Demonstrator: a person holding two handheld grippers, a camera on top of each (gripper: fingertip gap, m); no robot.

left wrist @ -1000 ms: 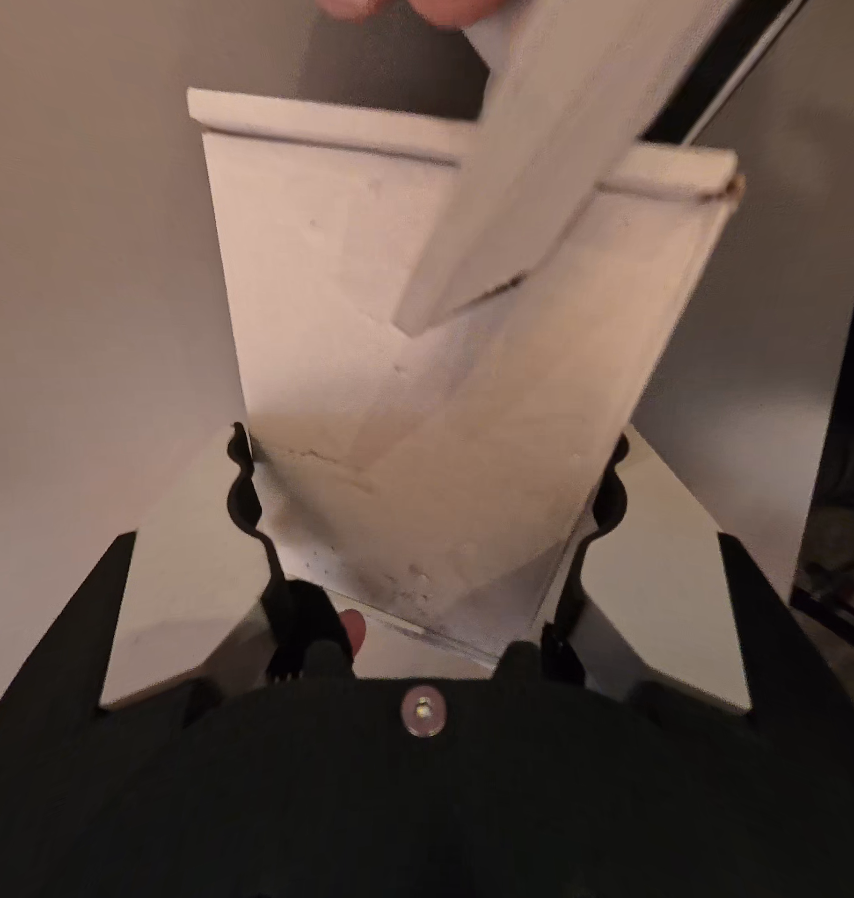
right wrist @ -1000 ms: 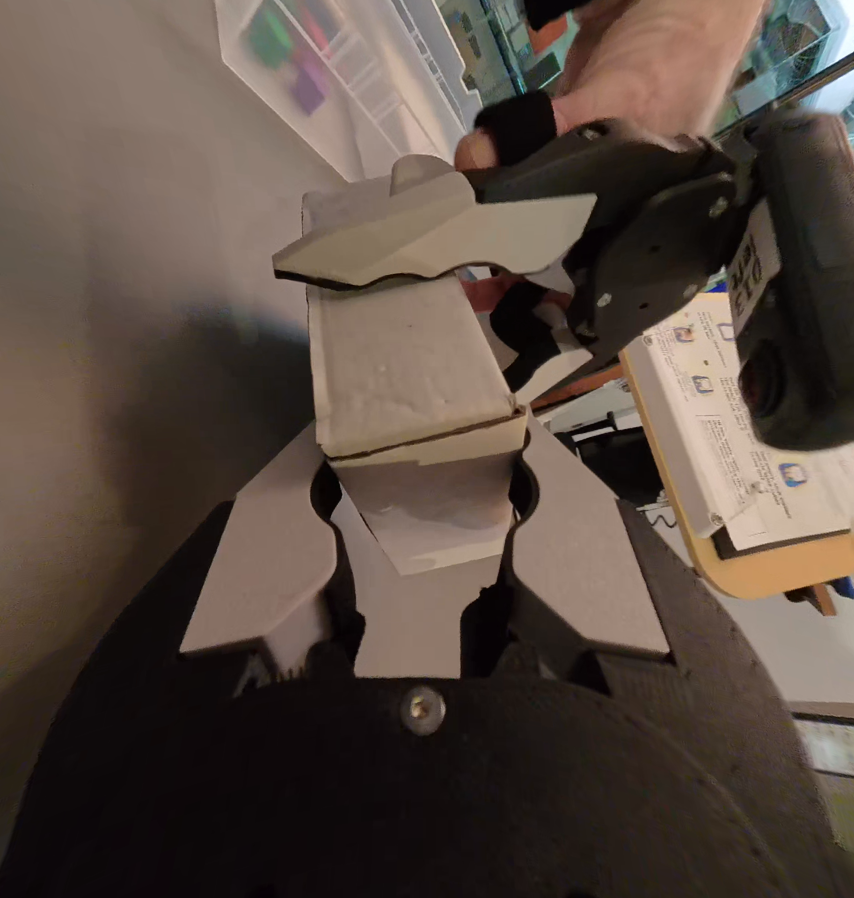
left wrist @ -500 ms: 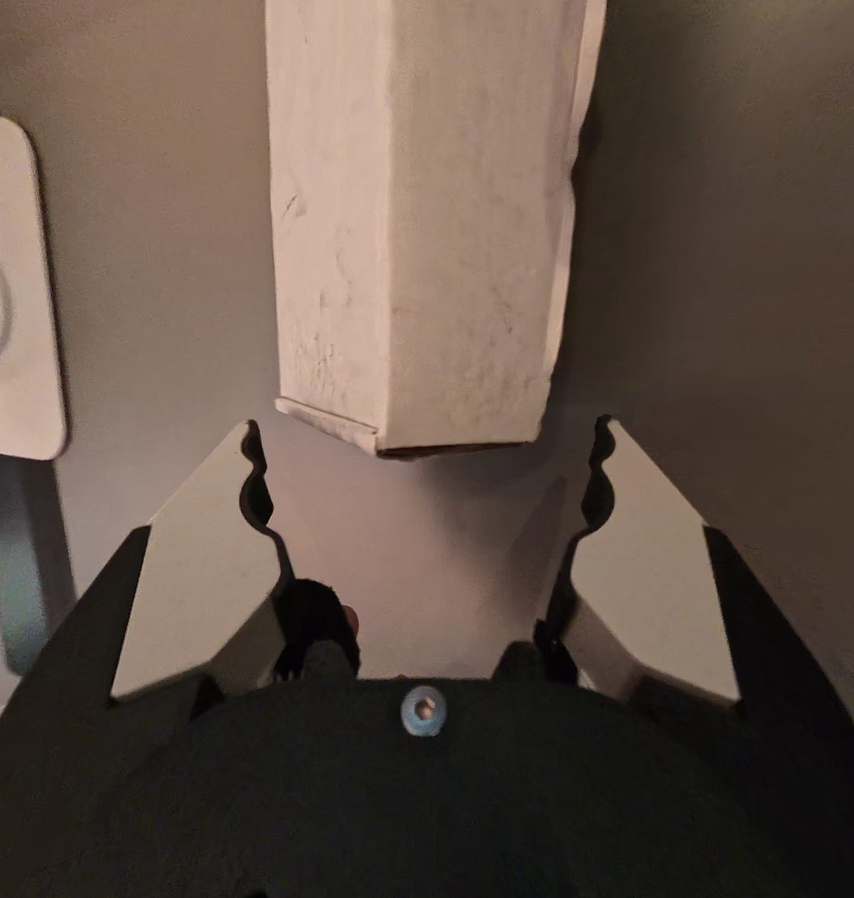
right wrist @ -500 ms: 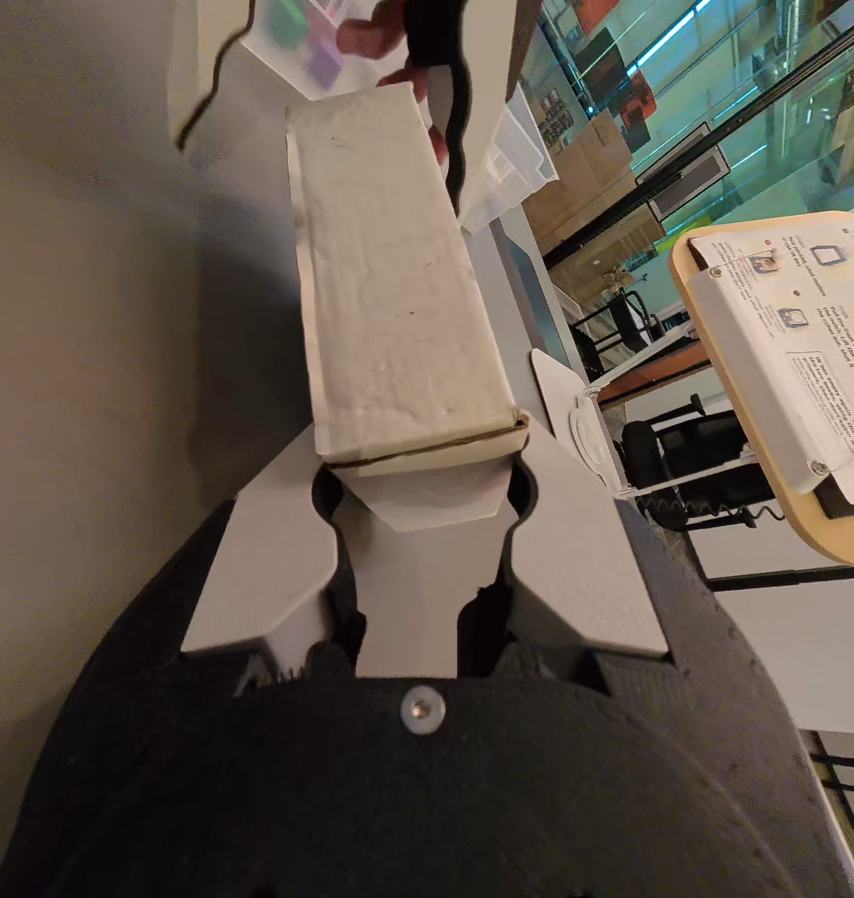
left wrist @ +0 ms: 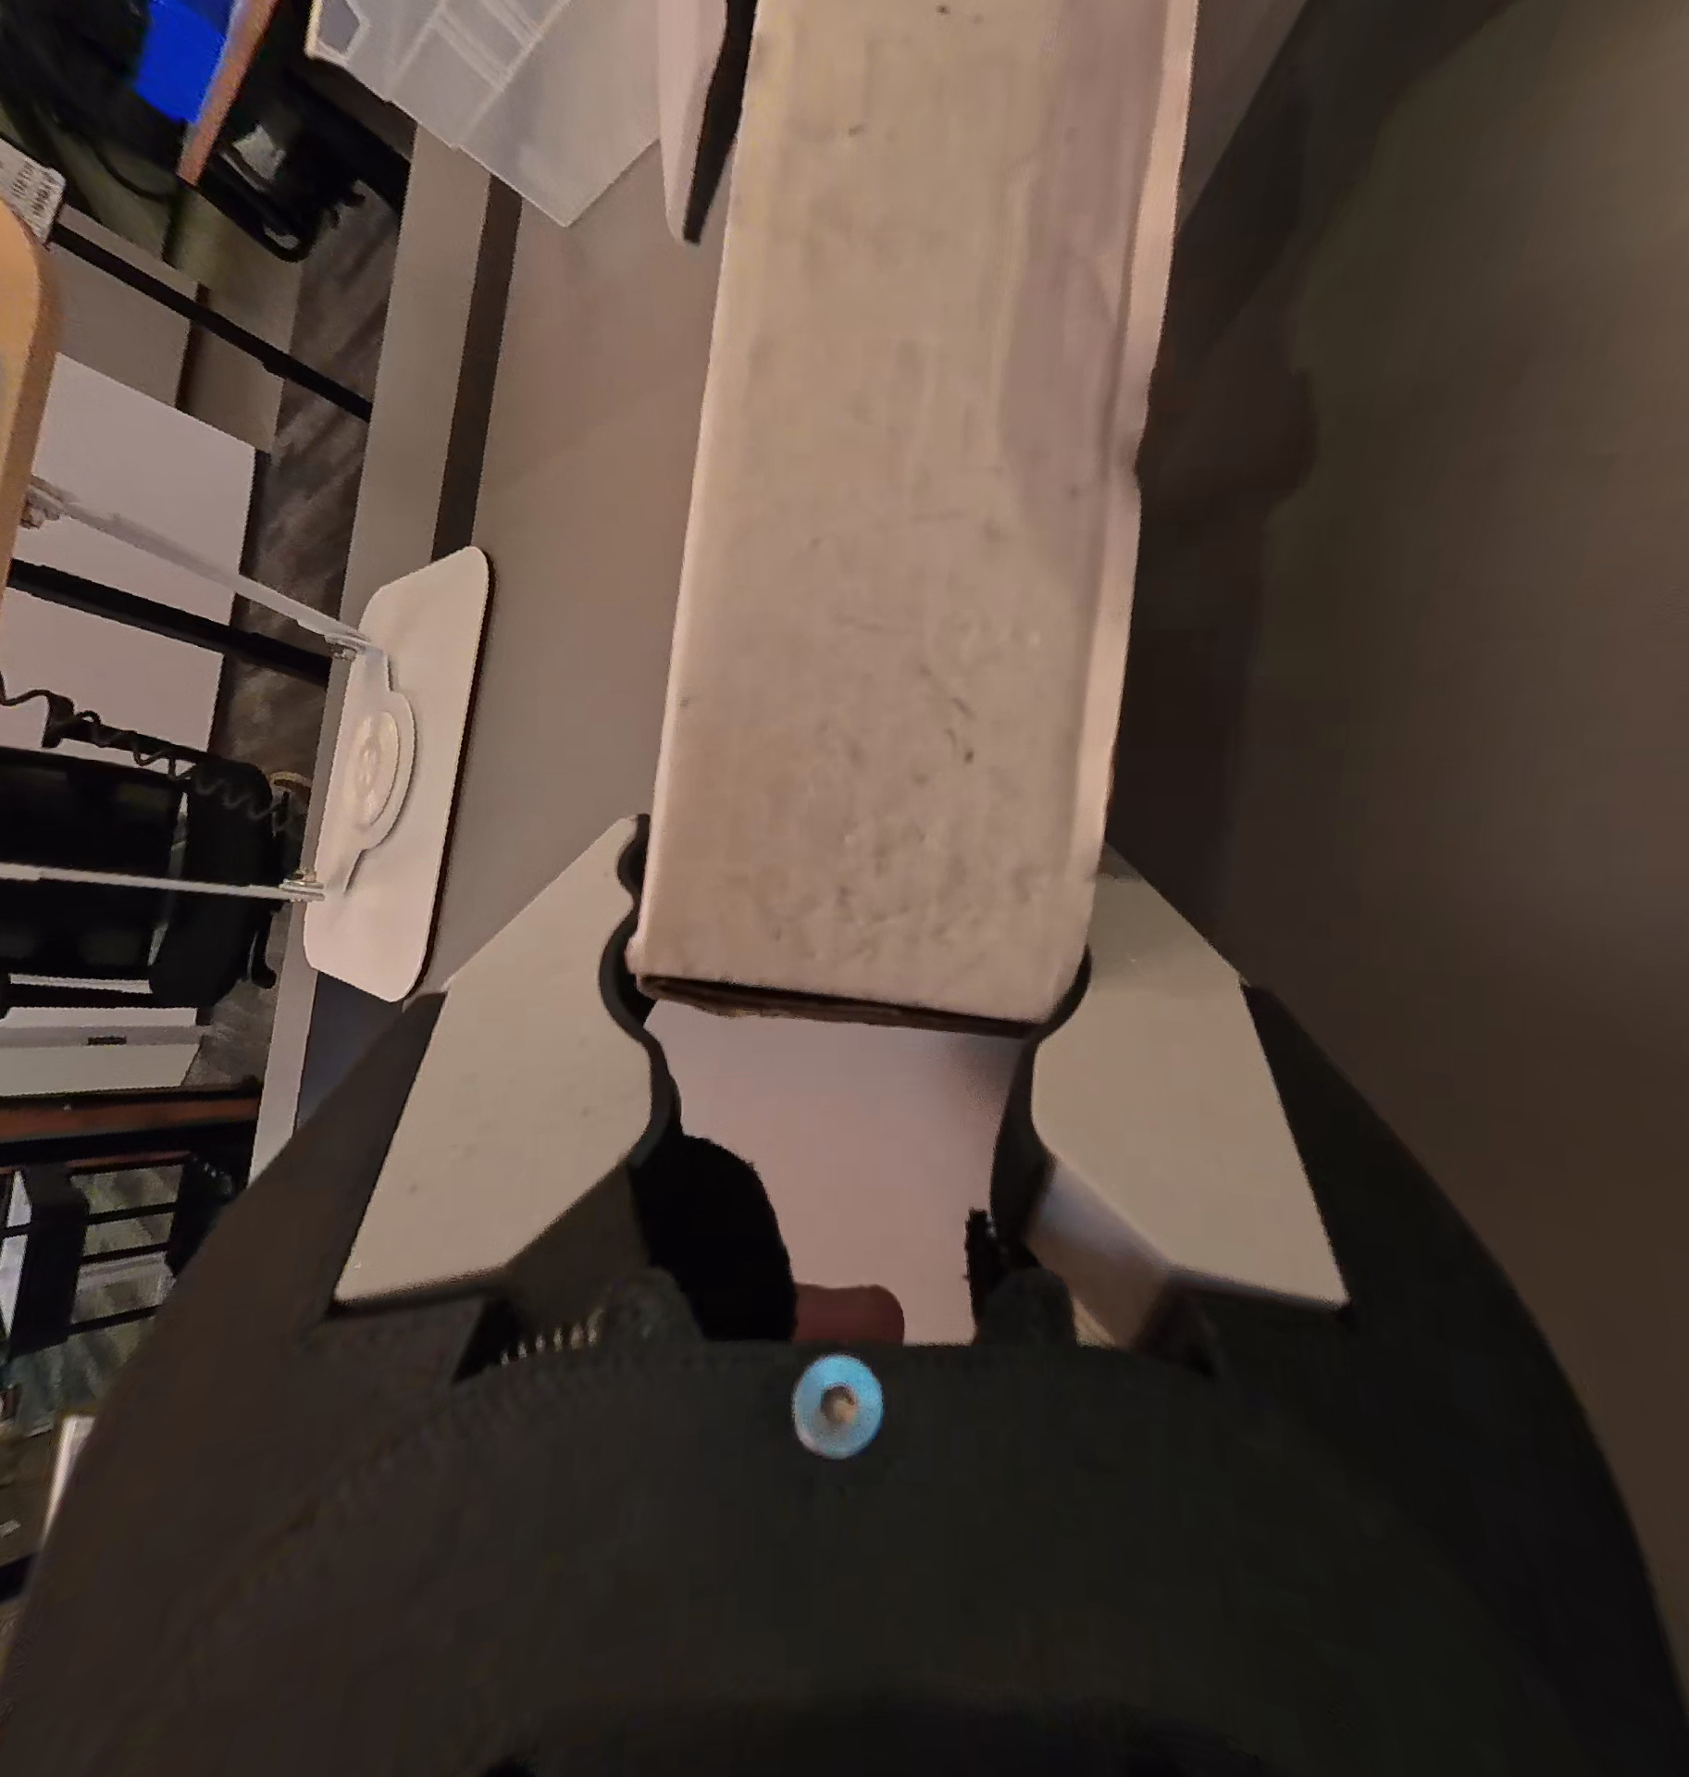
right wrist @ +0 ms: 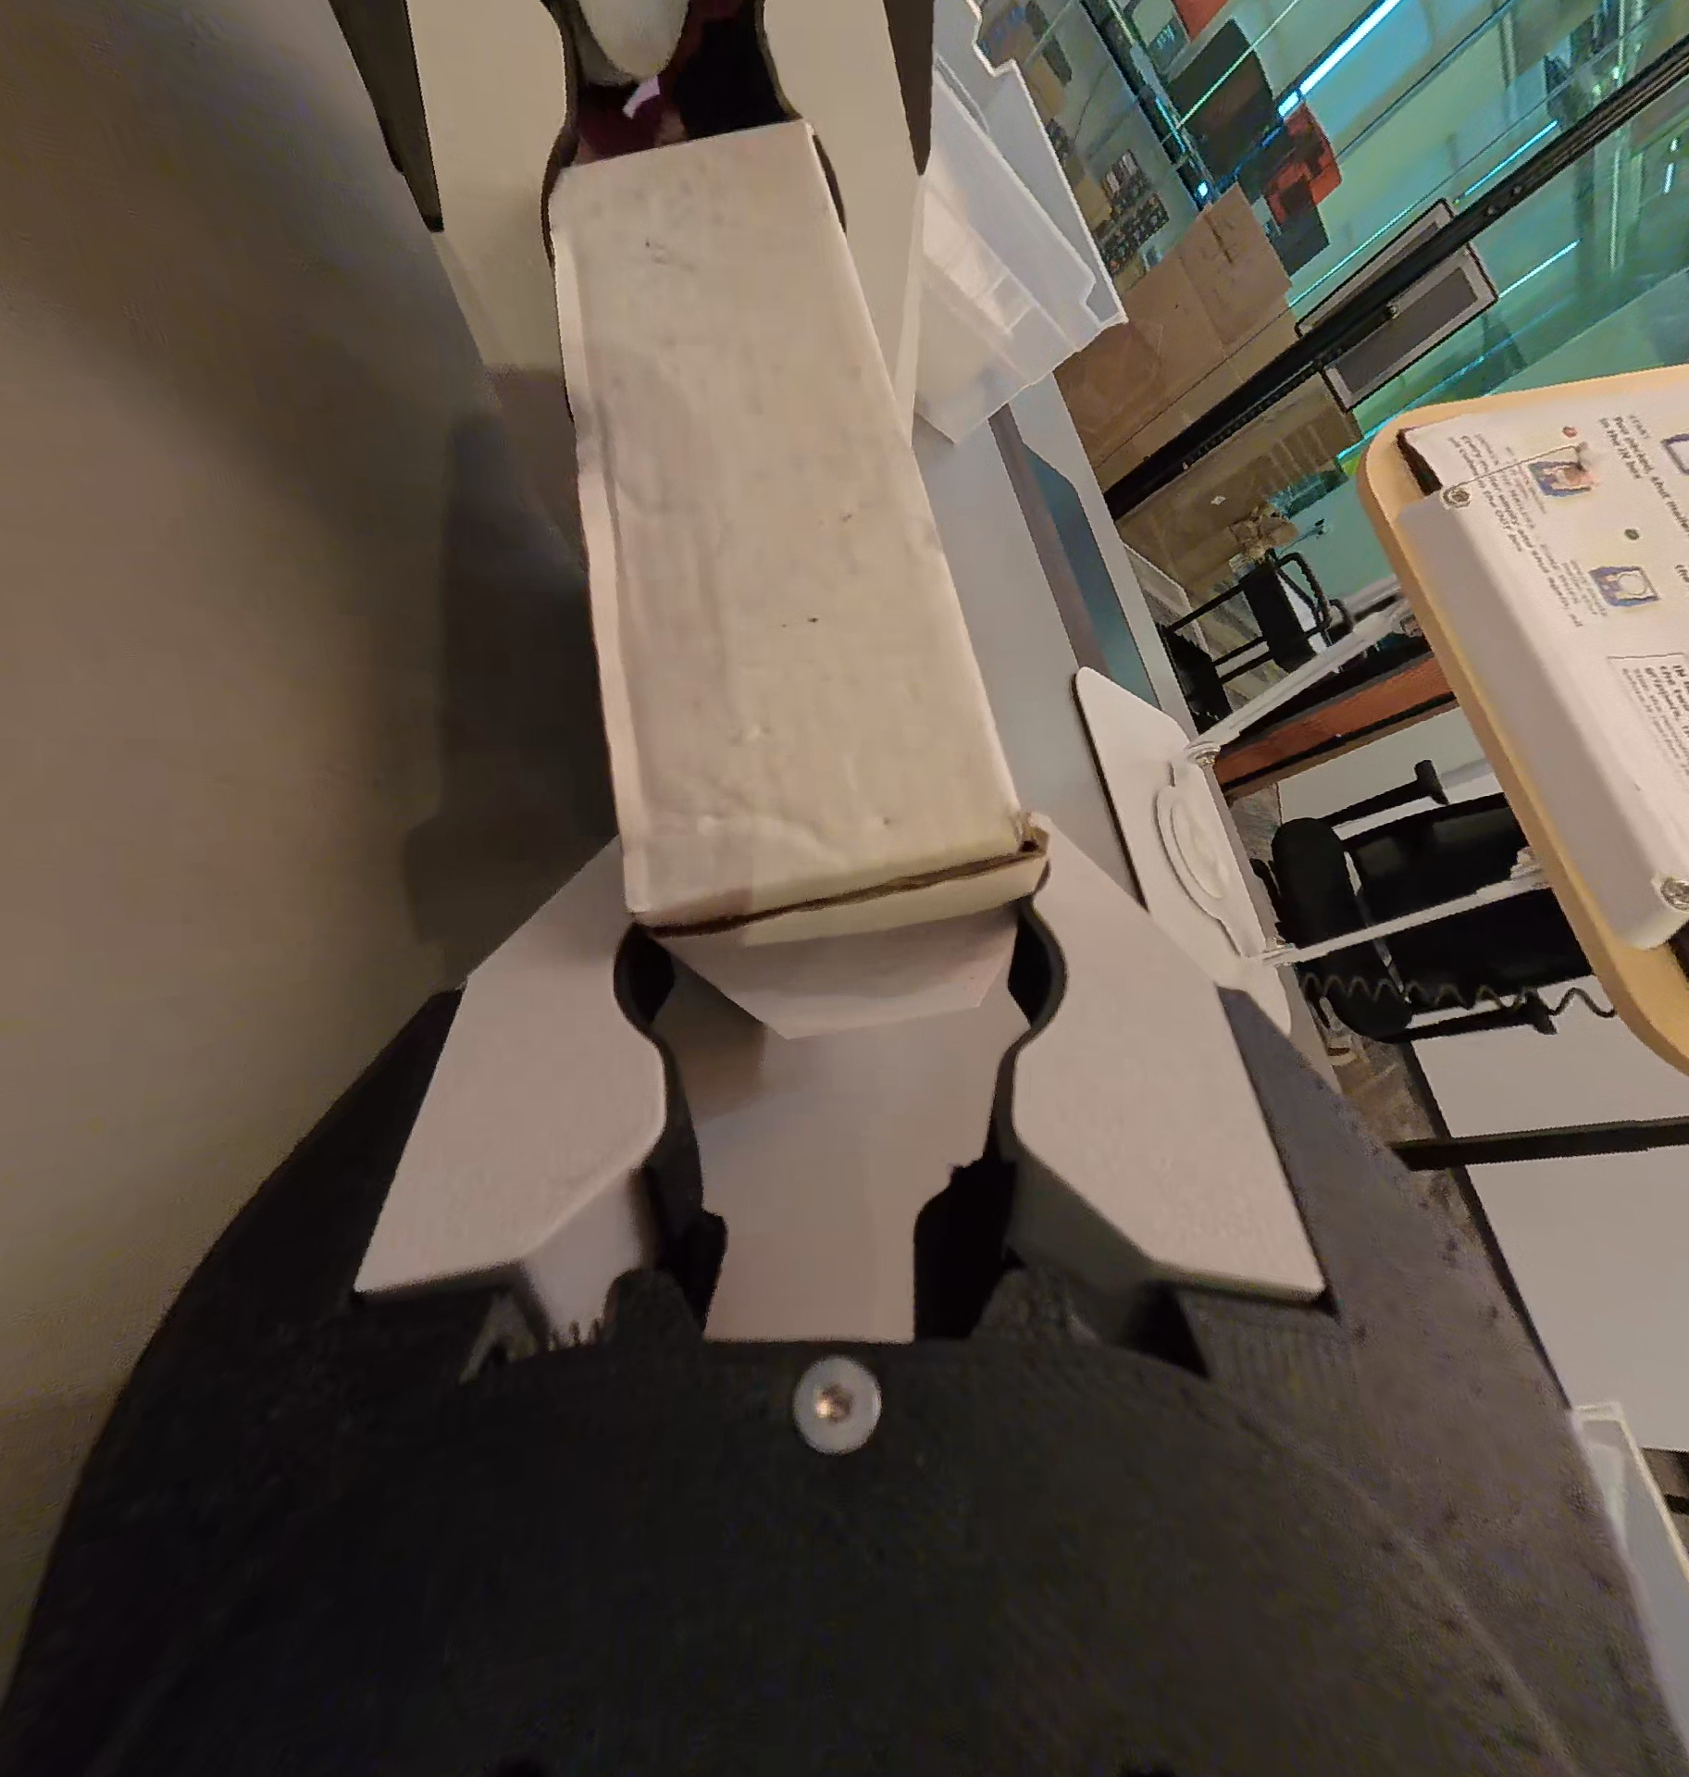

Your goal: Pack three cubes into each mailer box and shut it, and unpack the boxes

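Since half a second ago, left gripper (left wrist: 859, 923) has closed from clear of the box to clamped on one end of white mailer box (left wrist: 907, 538). Right gripper (right wrist: 831, 923): clamped on the opposite end of the box, tuck flap between its fingers. Grey table (right wrist: 196, 577): beneath.

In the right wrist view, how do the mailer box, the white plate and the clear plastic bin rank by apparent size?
1. mailer box, largest, though nearest the camera.
2. clear plastic bin.
3. white plate.

The last two look similar; the bin is partly hidden.
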